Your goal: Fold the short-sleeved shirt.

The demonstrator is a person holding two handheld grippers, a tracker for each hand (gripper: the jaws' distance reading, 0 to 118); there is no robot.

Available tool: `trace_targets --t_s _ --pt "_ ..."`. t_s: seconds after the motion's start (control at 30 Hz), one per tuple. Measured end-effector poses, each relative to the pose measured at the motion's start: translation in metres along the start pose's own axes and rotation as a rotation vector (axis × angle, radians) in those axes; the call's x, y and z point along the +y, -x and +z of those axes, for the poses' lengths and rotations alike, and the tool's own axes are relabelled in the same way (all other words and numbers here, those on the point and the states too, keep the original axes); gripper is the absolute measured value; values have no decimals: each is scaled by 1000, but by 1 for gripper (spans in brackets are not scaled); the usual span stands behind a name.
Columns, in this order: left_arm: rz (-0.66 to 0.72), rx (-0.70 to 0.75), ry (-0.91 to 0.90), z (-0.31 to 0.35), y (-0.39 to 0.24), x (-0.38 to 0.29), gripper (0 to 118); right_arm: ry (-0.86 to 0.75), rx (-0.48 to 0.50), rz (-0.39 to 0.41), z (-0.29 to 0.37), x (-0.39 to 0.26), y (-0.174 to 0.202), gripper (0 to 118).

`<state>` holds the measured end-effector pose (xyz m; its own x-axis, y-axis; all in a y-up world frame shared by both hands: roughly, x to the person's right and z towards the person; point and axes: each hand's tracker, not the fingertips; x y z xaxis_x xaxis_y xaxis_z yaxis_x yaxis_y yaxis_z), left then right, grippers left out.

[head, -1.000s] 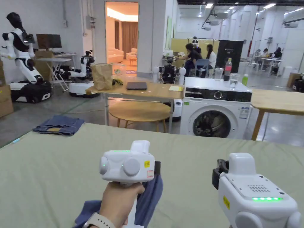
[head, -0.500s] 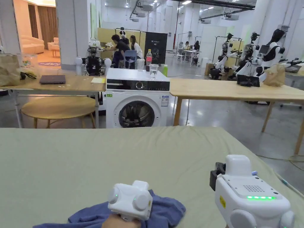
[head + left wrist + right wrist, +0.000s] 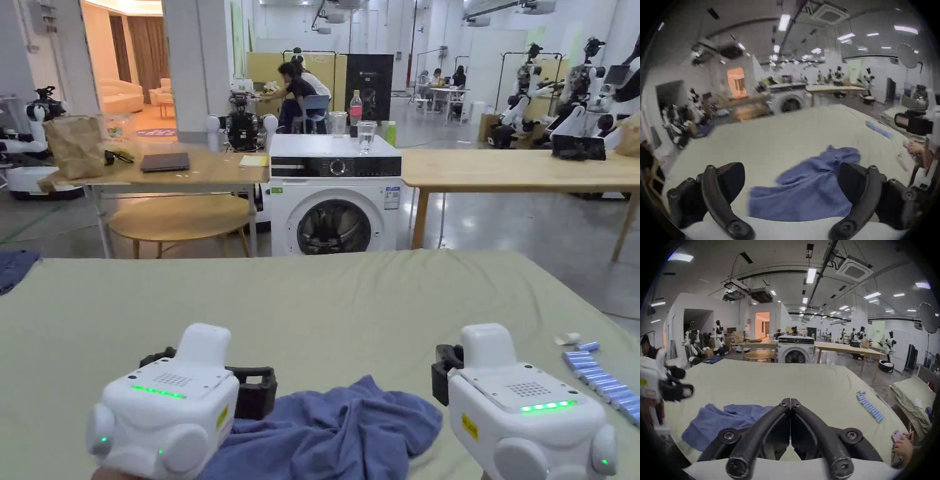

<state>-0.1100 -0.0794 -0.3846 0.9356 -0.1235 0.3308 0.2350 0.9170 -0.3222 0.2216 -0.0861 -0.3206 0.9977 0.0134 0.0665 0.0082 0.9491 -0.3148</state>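
The crumpled blue short-sleeved cotton shirt (image 3: 337, 431) lies bunched at the near edge of the pale green cloth-covered table (image 3: 350, 300). The left tool (image 3: 791, 180) hovers over it with jaws spread wide, released. The right tool (image 3: 790, 402), just beside the shirt, is clenched on nothing.

wide open stretch of pale green cloth-covered table (image 3: 350, 294) is lying ahead, nothing sitting on its middle or far half. the crumpled blue short-sleeved shirt (image 3: 337, 431) is bunching up at the near edge, right between the left gripper (image 3: 790, 180), jaws spread wide, and the right gripper (image 3: 790, 402), jaws pressed together above the cloth. a row of small light-blue cylinders (image 3: 603, 384) is lining the right edge, narrowing the way there. folded dark blue jeans (image 3: 14, 267) are sitting at the far left corner.
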Motion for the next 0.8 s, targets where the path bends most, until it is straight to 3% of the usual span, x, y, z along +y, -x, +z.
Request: trace_targets --t_s 0.2,0.23,0.27,0.3,0.33,0.53,0.8 --pt "31 129 24 75 67 -46 114 -18 0 37 19 -23 39 0" --pt "40 129 26 80 71 -51 108 -20 2 36 20 -25 42 0" --pt "51 129 32 84 74 -55 76 -24 3 39 21 -26 45 0" --pt "54 159 36 81 72 -57 30 -27 1 48 21 -26 48 0" --pt "50 206 68 78 74 -61 0 -29 -1 55 21 -27 51 0" --pt "136 136 203 27 91 -77 0 -9 9 59 12 -31 49 0" --pt "200 -14 477 -114 110 -73 0 39 -3 48 -12 -44 32 0"
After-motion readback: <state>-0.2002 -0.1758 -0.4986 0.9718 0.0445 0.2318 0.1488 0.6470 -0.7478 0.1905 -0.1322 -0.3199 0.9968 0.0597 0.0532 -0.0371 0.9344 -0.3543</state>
